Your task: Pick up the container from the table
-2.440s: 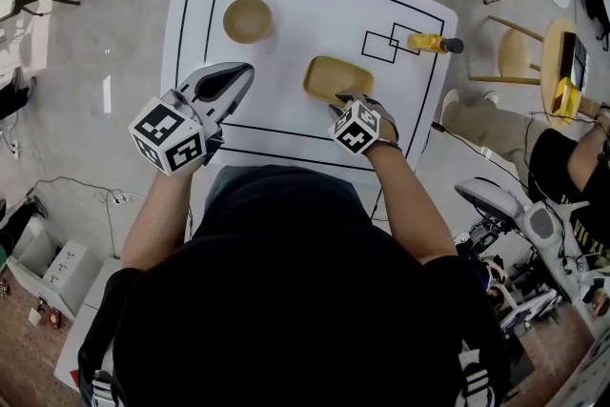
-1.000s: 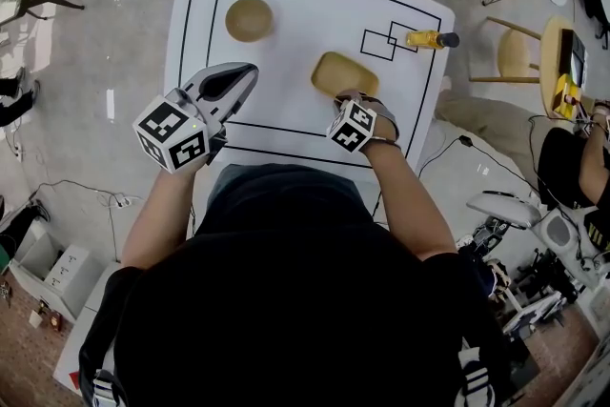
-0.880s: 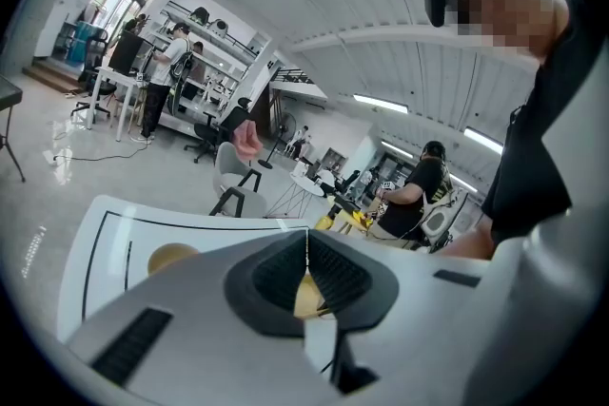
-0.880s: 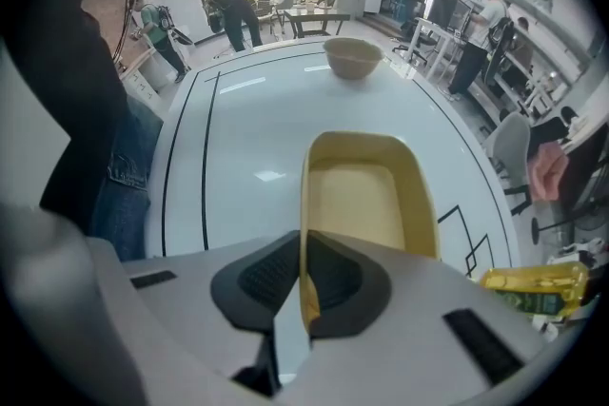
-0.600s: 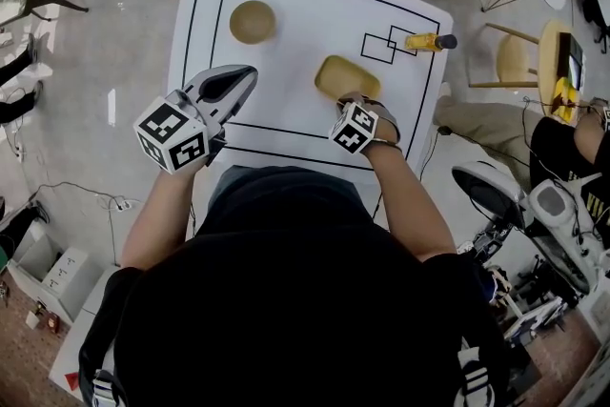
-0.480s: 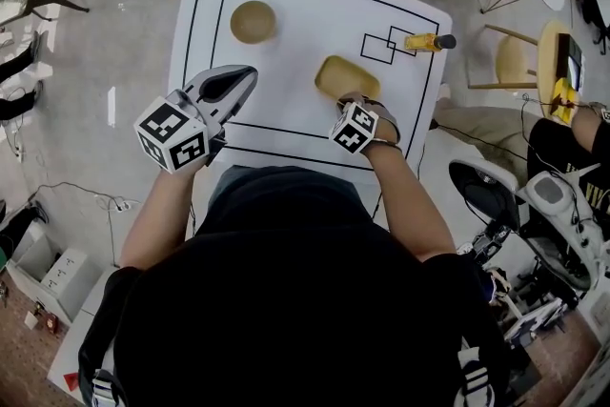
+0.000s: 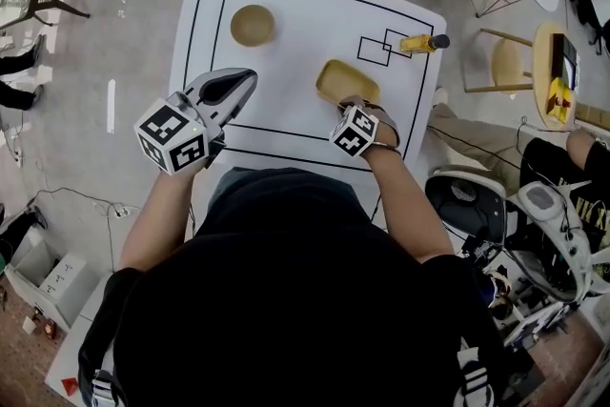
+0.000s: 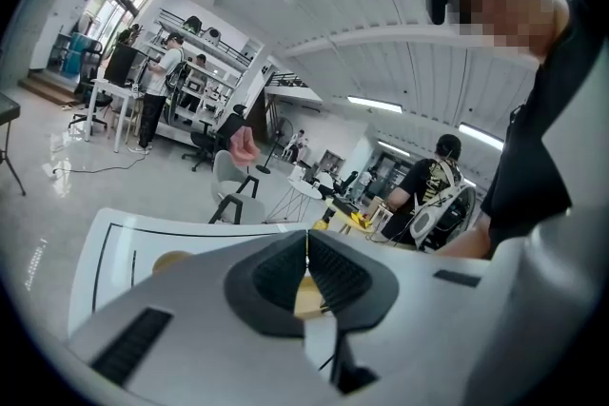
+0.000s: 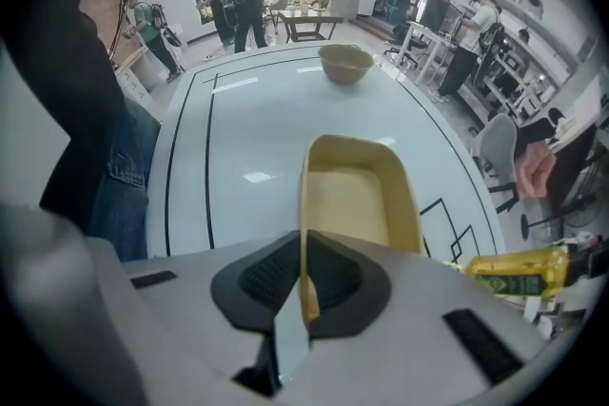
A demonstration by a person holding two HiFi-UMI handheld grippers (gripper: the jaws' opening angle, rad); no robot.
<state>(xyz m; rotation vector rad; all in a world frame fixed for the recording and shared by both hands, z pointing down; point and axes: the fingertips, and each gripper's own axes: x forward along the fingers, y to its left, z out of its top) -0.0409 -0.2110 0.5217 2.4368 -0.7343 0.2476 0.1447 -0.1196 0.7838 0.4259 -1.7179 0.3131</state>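
The container [image 7: 346,81] is a shallow yellow rectangular tray on the white table [image 7: 305,10], right of the middle. My right gripper [image 7: 352,101] points steeply down at its near edge. In the right gripper view the container [image 9: 360,195] stretches away from the jaws, and my right gripper [image 9: 304,279] is shut on its near left rim, with the thin wall pinched between the pads. Whether the tray is off the table I cannot tell. My left gripper [image 7: 246,76] hovers over the table's left front, shut and empty; in its own view the left gripper [image 8: 306,254] has its pads together.
A wooden bowl [image 7: 252,25] stands at the table's far left, also seen as the bowl [image 9: 345,62]. A yellow bottle [image 7: 421,43] lies by the right edge, near the drawn squares. Chairs, small tables and people surround the table.
The right gripper keeps its grip on the container's rim in the same place. The left gripper has barely shifted. The head view has drifted slightly.
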